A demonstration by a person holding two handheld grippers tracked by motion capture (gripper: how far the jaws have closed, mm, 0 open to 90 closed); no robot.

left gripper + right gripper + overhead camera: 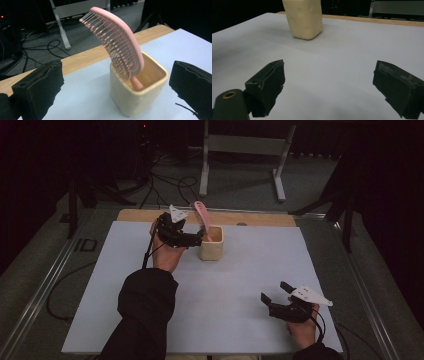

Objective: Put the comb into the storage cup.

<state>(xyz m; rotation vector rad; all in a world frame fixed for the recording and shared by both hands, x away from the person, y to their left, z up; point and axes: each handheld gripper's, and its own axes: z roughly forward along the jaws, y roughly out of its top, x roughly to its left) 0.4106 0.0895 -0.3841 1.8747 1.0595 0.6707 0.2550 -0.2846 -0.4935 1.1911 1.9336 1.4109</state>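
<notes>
The left gripper's (199, 240) two black padded fingers (37, 87) stand spread apart with nothing between their pads; just ahead of them, within the line of the gap, sits a pale cream square ceramic cup (137, 92), apart from both pads; in the high view the fingertips lie just beside the cup's (211, 249) left wall, and I cannot tell whether they touch it; a pink curved plastic hairbrush with rows of thin bristles (117, 42) stands in the cup handle-down, its head leaning up and over the rim toward the left finger, bristles facing that side; the person's left hand (167, 252) and dark sleeve (145, 315) hold the gripper from behind; beyond the cup runs the bare wooden far edge of the table (82, 57), then a grey floor with black cables (50, 46)

The right gripper's (274, 293) black fingers (267, 85) are likewise released, wide apart and empty, hovering low over the white sheet covering the table (332, 70); the cream cup (303, 17) stands well ahead of them, nearer the line of the left finger; the right hand (302, 327) grips it at the table's near corner, well apart from the cup
</notes>
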